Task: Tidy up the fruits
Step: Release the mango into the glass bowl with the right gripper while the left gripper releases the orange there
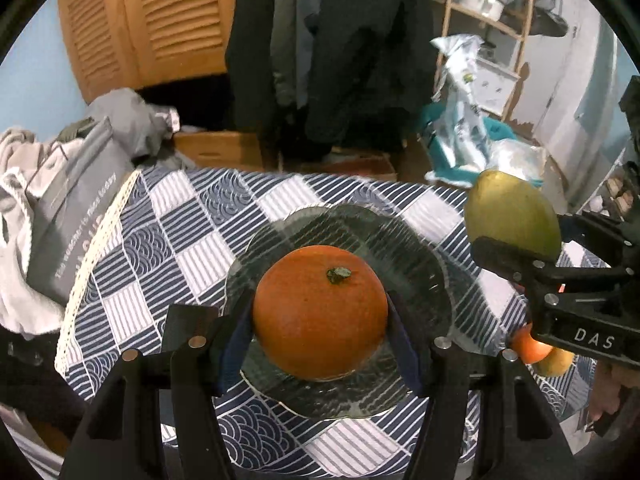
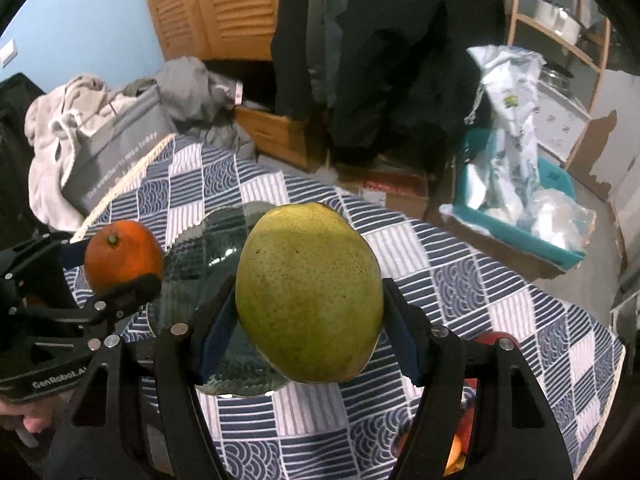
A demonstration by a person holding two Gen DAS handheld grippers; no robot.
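Left wrist view
Orange [image 1: 320,312]: clamped between the two pads of the left gripper [image 1: 320,334], stem scar up, carried above the glass plate [image 1: 420,248]; I cannot tell whether its underside touches the glass.
Left claw: clenched on the orange, pads on opposite flanks at the widest girth.
Handling, orange: firm, round, light; the pebbled rind grips well, and I judge a hold across the middle is the safe one, since a round fruit can roll out of a hold nearer the top.
Plate: clear, scalloped, on the blue-and-white tablecloth [image 1: 192,216]; likely fragile, so fruit should be set down gently.
Right gripper [image 1: 516,236]: enters from the right edge, holding the mango [image 1: 512,216] just beside the plate's right rim.
Loose fruit [image 1: 540,354]: an orange one and a yellowish one showing under that gripper, on the cloth.
Pose: left gripper angled steeply down toward the plate centre.

Right wrist view
Mango [image 2: 308,292]: green-yellow, speckled, held on end between the right gripper [image 2: 308,320] pads, above the plate's near edge [image 2: 240,384].
Right claw: grasping the mango across its narrow sides.
Handling, mango: heavier than the orange, smooth-skinned, probably bruises under hard pressure; a mid-body hold keeps it from tipping.
Left gripper [image 2: 120,264]: at left, its orange [image 2: 124,256] over the plate's far side.
Pose: right gripper also tilted down; a hand [image 2: 36,420] shows at the lower left edge.
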